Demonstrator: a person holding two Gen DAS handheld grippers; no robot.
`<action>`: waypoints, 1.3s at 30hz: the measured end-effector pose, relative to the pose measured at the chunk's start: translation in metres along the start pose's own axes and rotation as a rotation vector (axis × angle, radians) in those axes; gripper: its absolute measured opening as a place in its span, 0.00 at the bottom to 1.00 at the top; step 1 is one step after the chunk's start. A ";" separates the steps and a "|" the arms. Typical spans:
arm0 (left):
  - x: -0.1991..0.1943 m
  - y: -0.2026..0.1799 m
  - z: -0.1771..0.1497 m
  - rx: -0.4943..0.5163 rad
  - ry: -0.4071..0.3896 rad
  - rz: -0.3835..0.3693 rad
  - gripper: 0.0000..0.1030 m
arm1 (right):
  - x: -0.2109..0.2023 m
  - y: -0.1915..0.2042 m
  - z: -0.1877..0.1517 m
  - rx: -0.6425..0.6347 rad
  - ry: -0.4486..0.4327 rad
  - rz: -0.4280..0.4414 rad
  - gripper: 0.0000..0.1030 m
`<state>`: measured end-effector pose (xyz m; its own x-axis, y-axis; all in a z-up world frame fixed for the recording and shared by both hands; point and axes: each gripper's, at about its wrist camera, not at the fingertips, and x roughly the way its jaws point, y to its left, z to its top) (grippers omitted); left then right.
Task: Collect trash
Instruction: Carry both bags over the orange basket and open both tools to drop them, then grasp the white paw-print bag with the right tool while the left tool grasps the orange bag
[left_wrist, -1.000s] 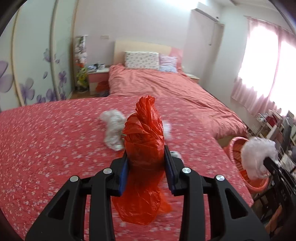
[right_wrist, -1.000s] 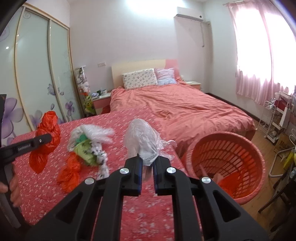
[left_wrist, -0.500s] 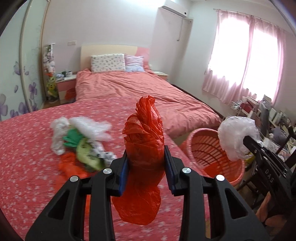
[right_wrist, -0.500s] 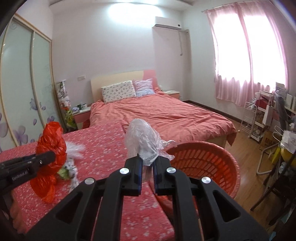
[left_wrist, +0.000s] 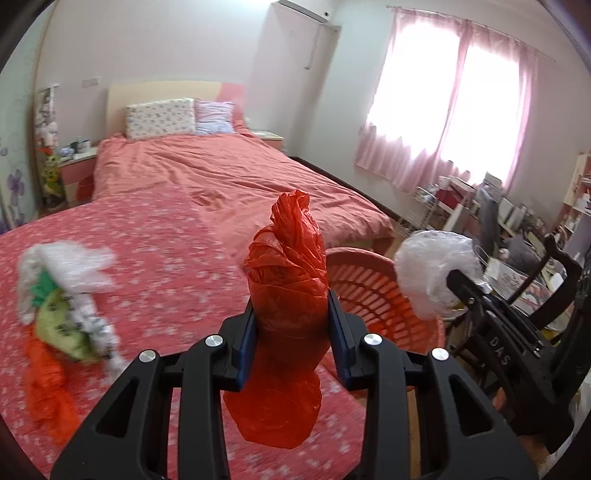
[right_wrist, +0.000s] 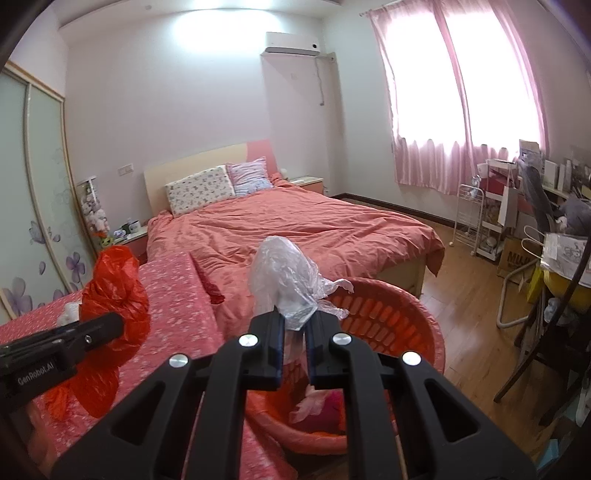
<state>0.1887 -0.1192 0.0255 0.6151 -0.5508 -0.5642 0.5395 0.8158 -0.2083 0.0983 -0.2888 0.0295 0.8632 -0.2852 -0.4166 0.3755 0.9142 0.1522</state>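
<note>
Your left gripper (left_wrist: 291, 332) pinches the red bag (left_wrist: 286, 295); your right gripper (right_wrist: 295, 334) clamps the clear bag (right_wrist: 284, 273) above the orange basket (right_wrist: 391, 306).

Before you a bed in red floral-print cover (left_wrist: 155, 266), heap of crumpled white, green and orange plastic bags (left_wrist: 62, 314) lying on it, round red plastic basket (right_wrist: 417, 317) on wooden floor (right_wrist: 469, 295) beside it.

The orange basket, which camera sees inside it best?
The right wrist view: the orange basket lies open below the camera, with trash visible at its bottom. In the left wrist view, the red bag hides half of it, showing only its slotted wall.
</note>
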 end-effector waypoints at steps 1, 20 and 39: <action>0.005 -0.004 0.000 0.005 0.004 -0.009 0.34 | 0.002 -0.003 0.000 0.005 0.001 -0.004 0.10; 0.071 -0.050 0.001 0.034 0.090 -0.102 0.43 | 0.056 -0.056 -0.002 0.103 0.038 -0.010 0.16; 0.020 0.015 -0.015 -0.008 0.064 0.143 0.56 | 0.048 -0.034 -0.020 0.051 0.066 -0.035 0.60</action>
<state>0.2004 -0.1157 -0.0011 0.6472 -0.4165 -0.6385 0.4440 0.8868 -0.1285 0.1200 -0.3277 -0.0139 0.8256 -0.2955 -0.4806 0.4231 0.8878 0.1809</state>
